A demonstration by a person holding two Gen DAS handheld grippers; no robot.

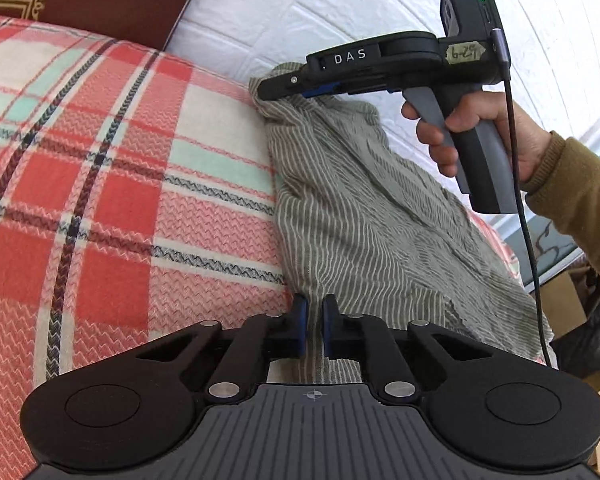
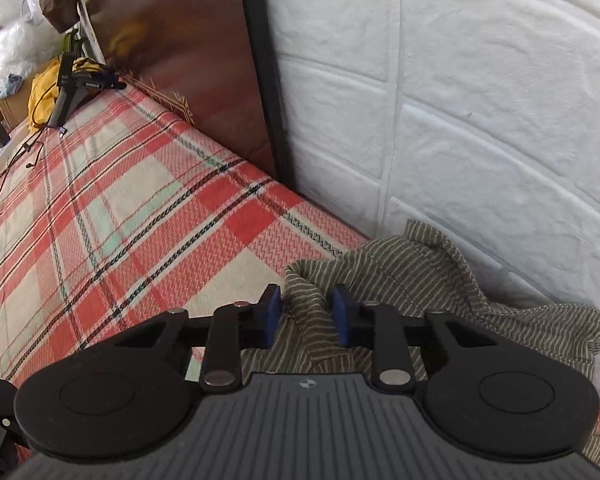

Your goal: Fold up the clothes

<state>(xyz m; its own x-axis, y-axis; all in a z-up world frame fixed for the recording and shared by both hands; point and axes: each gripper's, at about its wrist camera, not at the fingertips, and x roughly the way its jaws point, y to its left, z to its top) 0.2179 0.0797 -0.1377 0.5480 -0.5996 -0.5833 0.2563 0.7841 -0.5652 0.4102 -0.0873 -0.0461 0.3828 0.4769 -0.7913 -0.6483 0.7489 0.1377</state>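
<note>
Left wrist view: left gripper (image 1: 314,322) pinched tight on the striped shirt's (image 1: 364,216) near hem, shirt lying on the plaid bed (image 1: 100,200) by the wall; right gripper (image 2: 306,314) half-closed around the collar, grip uncertain, so lifting might let it slip

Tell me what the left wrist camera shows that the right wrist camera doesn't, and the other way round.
Only the left wrist view shows the person's hand holding the right claw from outside, its tip at the top of the striped garment, plus the left claw nearly shut with the garment's edge between its pads. Only the right wrist view shows the far end of the bed with a spare gripper and cables, and the garment's collar between the right claw's pads. Both share the garment, the plaid blanket, the white wall and the dark headboard.
</note>
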